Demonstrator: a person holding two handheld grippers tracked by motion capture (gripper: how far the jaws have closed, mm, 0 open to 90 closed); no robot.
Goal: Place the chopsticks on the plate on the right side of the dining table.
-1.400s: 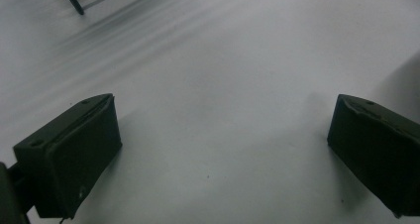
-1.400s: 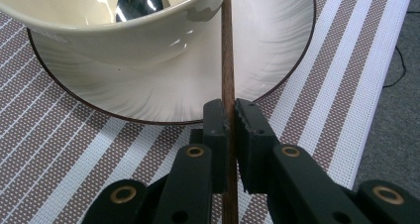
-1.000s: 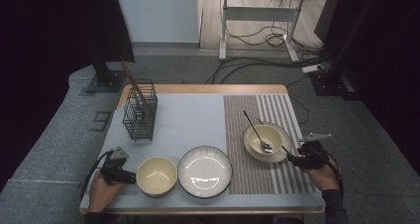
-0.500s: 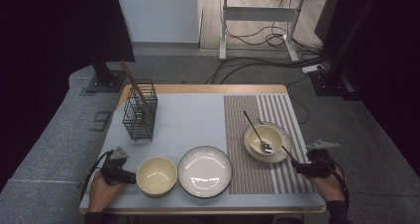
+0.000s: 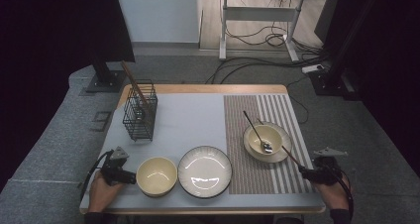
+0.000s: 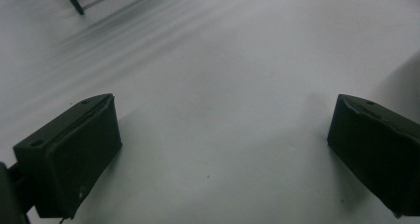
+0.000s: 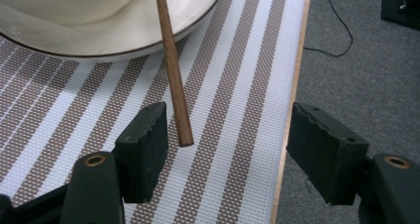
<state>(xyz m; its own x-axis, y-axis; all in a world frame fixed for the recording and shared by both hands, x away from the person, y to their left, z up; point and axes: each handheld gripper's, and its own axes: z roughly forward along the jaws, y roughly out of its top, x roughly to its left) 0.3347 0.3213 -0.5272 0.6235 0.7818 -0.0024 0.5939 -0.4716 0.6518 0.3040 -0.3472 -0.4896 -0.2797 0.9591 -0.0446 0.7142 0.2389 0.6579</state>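
Observation:
A brown wooden stick (image 7: pixel 174 70) leans on the rim of the white saucer (image 5: pixel 280 154) under the cream bowl (image 5: pixel 265 135), which holds a metal spoon (image 5: pixel 257 135). The stick's near end lies on the striped mat between the jaws of my right gripper (image 7: pixel 228 120), close to the left pad, and neither pad touches it. These jaws have just been opening. My right gripper (image 5: pixel 309 173) is at the table's near right corner. My left gripper (image 6: pixel 218 149) stands open over the grey mat with nothing in it, just left of a second cream bowl (image 5: pixel 156 176).
A white plate (image 5: pixel 204 171) sits at the front middle. A black wire basket (image 5: pixel 140 114) with wooden sticks stands at the back left. The table's right edge (image 7: pixel 289 110) runs close beside my right gripper, with grey floor beyond it.
My right hand has drawn back toward the near edge and a little down, and its jaws stand wider. The stick's near end now lies loose on the mat. The left hand has stayed put.

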